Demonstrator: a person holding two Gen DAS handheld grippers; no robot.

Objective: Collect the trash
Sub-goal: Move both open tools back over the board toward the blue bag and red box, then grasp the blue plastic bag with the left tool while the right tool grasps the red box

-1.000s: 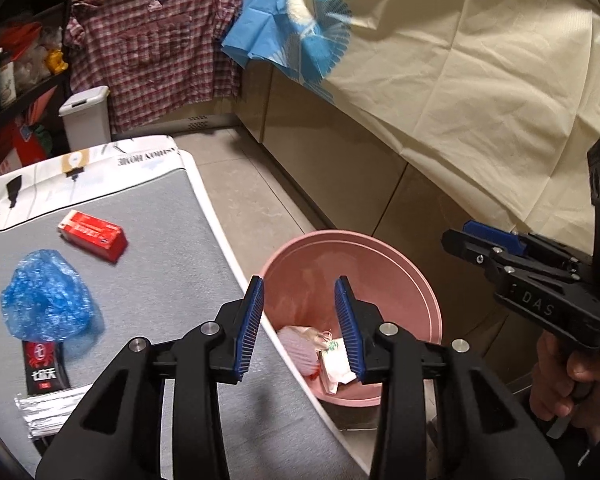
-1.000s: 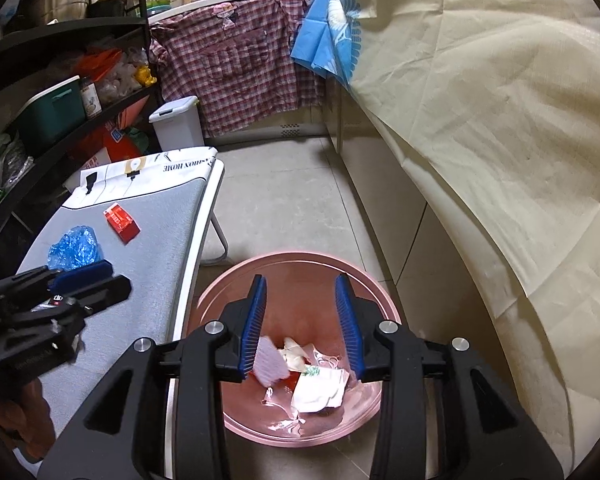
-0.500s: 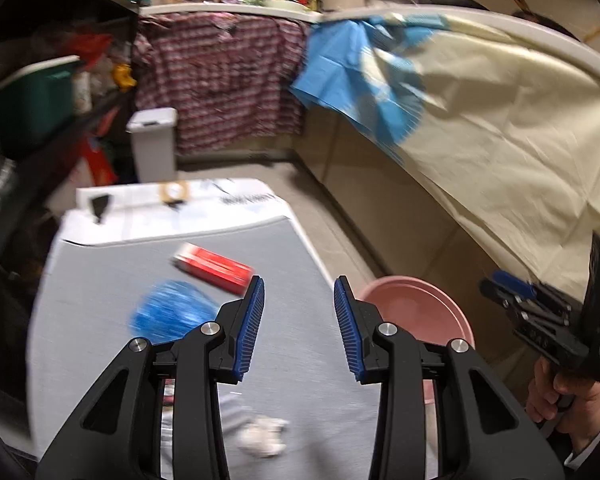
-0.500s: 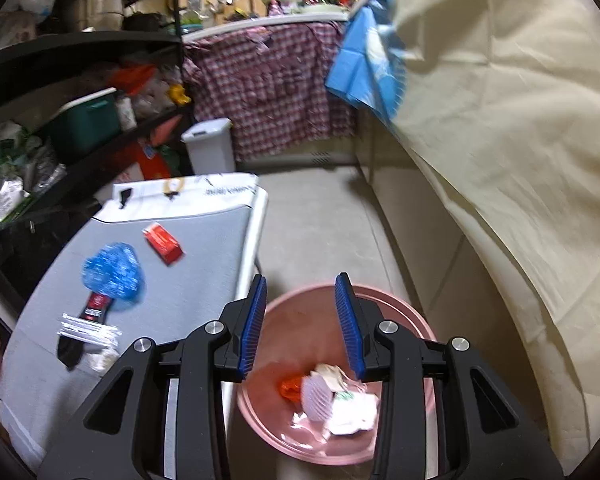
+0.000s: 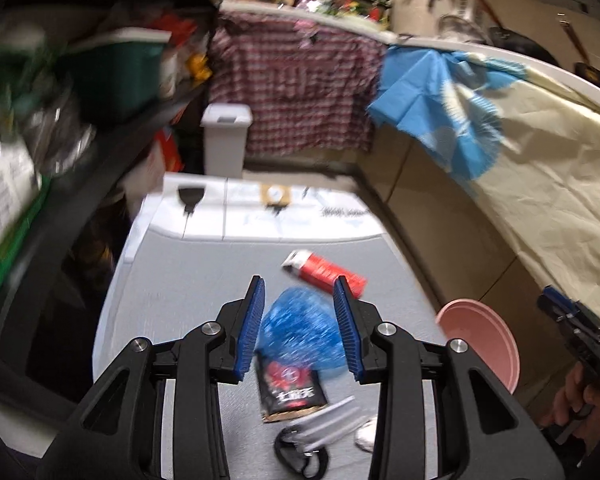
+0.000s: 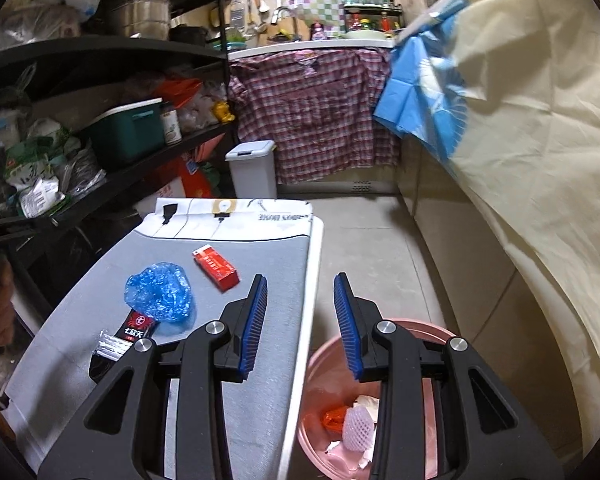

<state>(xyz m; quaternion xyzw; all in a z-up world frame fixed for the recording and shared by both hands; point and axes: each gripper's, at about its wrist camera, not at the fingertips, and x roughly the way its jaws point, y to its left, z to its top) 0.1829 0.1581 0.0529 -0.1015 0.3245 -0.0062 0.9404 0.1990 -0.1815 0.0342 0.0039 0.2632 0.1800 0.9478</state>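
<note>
Blue bag point(image 5: 300, 332) lies between the left fingers point(image 5: 252, 320)

Motion blur smears the left wrist view, worst across the shelving point(image 5: 40, 120). The right wrist view is sharp under even indoor light. Fisheye curvature bends both frames, corners vignetted black.

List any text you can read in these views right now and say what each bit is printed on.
"七欣天": black packet on the ironing board, white characters under a red round logo.
"HOME": upside-down print on the board's white end; the word beside it is too blurred to read.
Red box: print too small to read.
Green bag on the shelf: characters unreadable.
</note>
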